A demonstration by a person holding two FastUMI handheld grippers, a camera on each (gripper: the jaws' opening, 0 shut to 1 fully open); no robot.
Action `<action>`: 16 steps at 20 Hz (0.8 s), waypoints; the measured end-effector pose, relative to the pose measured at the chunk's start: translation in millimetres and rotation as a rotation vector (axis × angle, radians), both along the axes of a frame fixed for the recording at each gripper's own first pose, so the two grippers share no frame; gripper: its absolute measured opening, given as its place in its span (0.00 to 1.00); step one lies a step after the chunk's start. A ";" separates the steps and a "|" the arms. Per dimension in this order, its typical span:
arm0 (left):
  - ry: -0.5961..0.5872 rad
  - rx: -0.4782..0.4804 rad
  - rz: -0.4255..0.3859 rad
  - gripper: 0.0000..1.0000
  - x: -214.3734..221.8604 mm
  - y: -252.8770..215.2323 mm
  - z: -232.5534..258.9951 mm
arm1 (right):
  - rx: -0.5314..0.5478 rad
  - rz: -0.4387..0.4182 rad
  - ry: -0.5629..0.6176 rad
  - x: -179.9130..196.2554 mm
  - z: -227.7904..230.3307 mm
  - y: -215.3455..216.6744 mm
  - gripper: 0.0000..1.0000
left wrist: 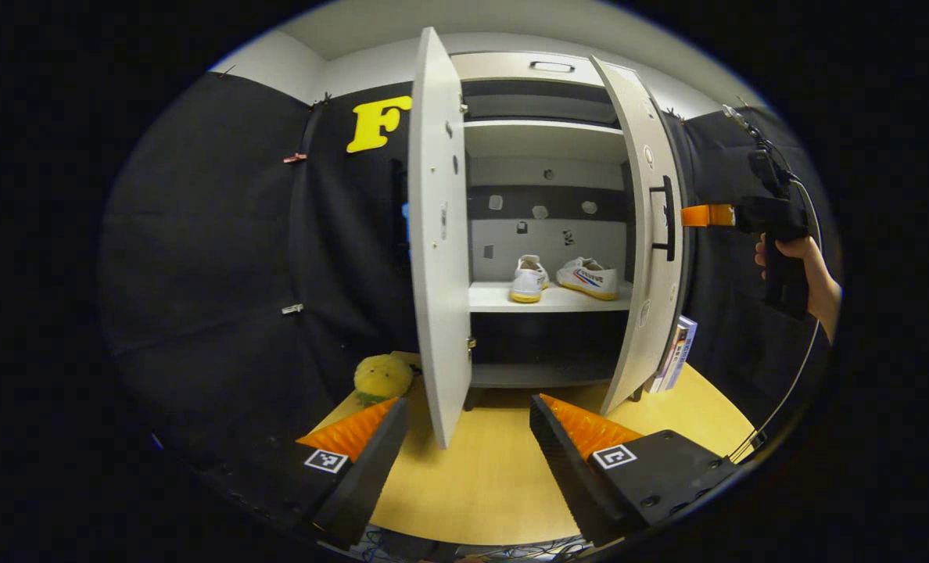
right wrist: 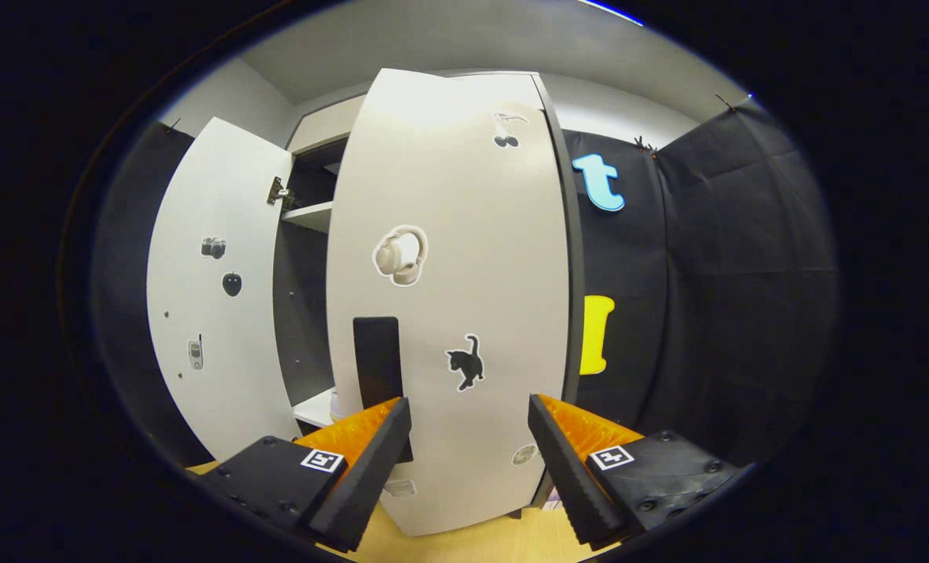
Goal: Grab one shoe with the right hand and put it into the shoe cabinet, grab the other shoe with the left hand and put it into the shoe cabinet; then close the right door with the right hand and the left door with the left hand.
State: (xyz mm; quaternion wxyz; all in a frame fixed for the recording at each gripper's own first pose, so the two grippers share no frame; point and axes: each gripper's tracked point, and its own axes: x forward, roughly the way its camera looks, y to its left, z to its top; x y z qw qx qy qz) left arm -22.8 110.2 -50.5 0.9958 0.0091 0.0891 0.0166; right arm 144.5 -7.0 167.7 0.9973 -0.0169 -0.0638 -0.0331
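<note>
I see two white shoes: the left shoe (left wrist: pixel 529 278) with a yellow sole, the right shoe (left wrist: pixel 588 277) with red and blue stripes and a yellow sole. My shoe cabinet (left wrist: pixel 546 234) is white with dark grey inner panels and a black handle (left wrist: pixel 666 218). Its right door (right wrist: pixel 453 297) carries stickers of a black cat (right wrist: pixel 464 361) and cream headphones (right wrist: pixel 400 256). The floor (left wrist: pixel 496 477) is pale yellow wood. A yellow plush toy (left wrist: pixel 382 378) has a green patch.

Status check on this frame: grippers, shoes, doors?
Left gripper open, empty, facing the cabinet. Right gripper open at the right door, beside its handle. Both shoes on the shelf. Doors open; left door unobstructed.
</note>
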 end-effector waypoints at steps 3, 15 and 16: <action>0.003 -0.032 0.041 0.97 3.7 32.1 -6.6 | -0.004 0.016 -0.020 -2.4 -2.1 26.1 0.98; -0.066 -0.077 0.089 0.95 45.7 132.9 17.8 | 0.122 -0.117 0.077 -54.8 -67.5 8.2 0.98; -0.078 -0.072 0.087 0.95 51.2 140.5 25.0 | 0.127 -0.131 0.081 -60.9 -71.7 5.5 0.98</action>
